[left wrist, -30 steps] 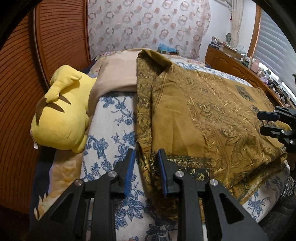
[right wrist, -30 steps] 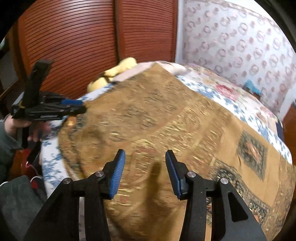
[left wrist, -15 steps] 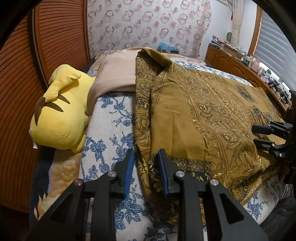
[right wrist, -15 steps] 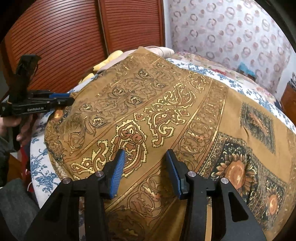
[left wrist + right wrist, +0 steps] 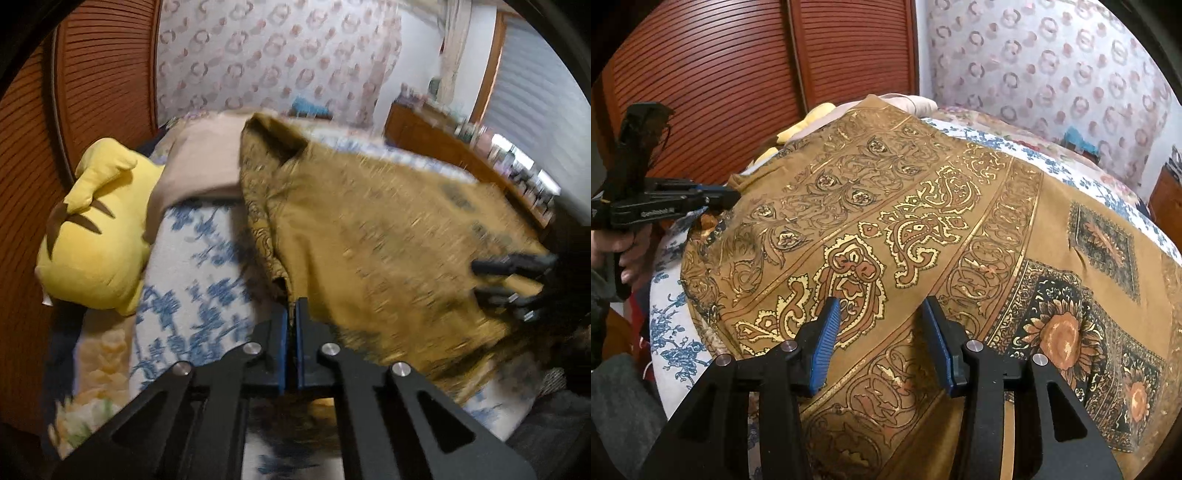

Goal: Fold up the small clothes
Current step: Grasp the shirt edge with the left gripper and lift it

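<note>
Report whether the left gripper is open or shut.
Shut. The left gripper has its blue pads pressed together on the edge of the brown patterned cloth, lifting it off the bed.

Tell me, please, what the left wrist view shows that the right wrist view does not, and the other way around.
Only the left wrist view shows the left gripper from behind, shut on the edge of the brown patterned cloth, the whole yellow plush toy, and the wooden dresser by the window.

Only the right wrist view shows the right gripper, open above the cloth, the sunflower print, and the hand holding the left gripper.

Both show the cloth lying on the blue floral bedsheet, the slatted wooden doors and the ringed wallpaper.
</note>
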